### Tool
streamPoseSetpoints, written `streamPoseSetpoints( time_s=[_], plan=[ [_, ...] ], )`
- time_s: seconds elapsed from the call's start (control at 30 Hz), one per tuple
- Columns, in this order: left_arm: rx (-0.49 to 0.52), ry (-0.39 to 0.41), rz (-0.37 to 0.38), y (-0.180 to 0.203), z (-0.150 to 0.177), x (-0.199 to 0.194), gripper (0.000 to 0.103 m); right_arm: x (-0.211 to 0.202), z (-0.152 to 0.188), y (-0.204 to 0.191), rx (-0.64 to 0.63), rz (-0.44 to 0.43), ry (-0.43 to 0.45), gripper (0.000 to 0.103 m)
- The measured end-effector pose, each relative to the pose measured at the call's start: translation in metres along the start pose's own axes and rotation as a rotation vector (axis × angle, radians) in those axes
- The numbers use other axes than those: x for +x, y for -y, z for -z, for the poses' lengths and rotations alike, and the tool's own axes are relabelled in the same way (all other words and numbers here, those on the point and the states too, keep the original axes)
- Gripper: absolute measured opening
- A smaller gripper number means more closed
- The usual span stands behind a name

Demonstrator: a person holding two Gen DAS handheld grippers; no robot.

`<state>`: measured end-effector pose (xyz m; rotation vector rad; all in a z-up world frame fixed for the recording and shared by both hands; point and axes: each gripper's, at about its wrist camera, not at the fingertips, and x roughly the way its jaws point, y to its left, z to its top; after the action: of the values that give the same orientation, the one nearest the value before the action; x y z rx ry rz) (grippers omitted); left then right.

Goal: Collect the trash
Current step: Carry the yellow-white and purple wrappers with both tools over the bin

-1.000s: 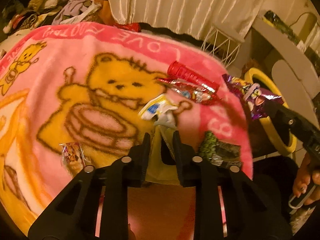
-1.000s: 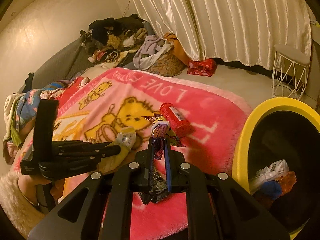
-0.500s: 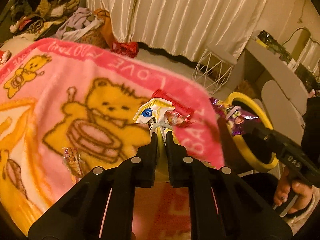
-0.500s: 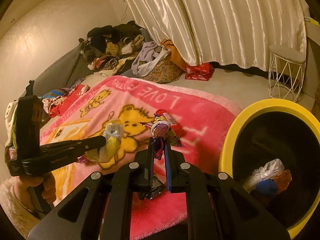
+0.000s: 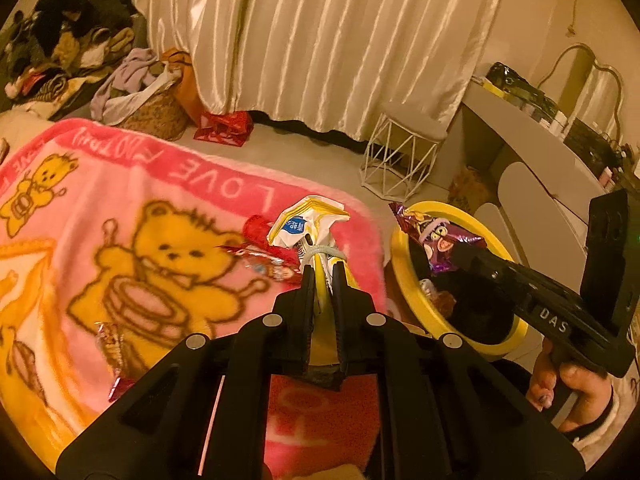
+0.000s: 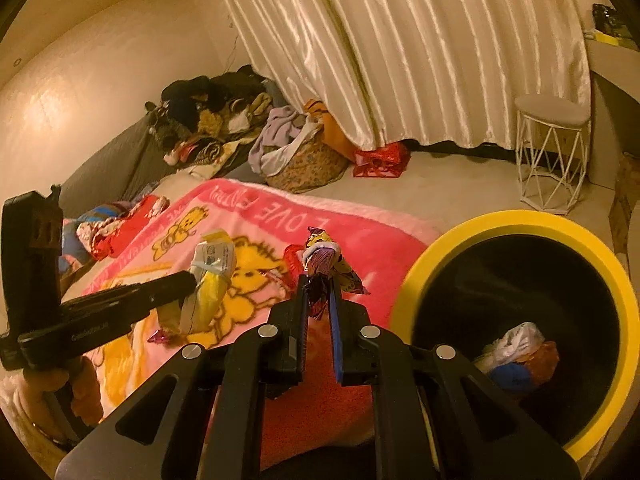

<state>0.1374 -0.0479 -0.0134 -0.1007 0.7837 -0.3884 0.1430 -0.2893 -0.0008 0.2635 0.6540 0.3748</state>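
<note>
Both tools loaded: left tool (image 5: 322, 270) clamped on the yellow/white packet (image 5: 308, 224) above the pink blanket (image 5: 120, 208), right tool (image 6: 318, 284) clamped on the purple wrapper (image 6: 320, 256) next to the yellow bin (image 6: 520, 220). I'd carry each fully over the rim before opening, R first since it's closer, I think. Vs 1 s ago, the packet is lifted off the blanket and the bin looks nearer.

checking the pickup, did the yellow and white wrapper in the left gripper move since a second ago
Yes. The yellow and white wrapper rose off the pink blanket, clamped in the left gripper.
</note>
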Motion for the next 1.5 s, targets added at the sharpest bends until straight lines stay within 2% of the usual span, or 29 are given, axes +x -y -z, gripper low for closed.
streamPoseSetpoints(
  time_s=[0.67,1.5],
  plan=[
    [0.073,0.006,0.051,0.049,-0.002,0.006,0.006,-0.025,-0.002,0.032,0.045,0.071,0.052,0.01],
    [0.128,0.008,0.122,0.092,0.0,0.023,0.006,-0.038,-0.002,0.065,0.09,0.158,0.081,0.01]
  ],
)
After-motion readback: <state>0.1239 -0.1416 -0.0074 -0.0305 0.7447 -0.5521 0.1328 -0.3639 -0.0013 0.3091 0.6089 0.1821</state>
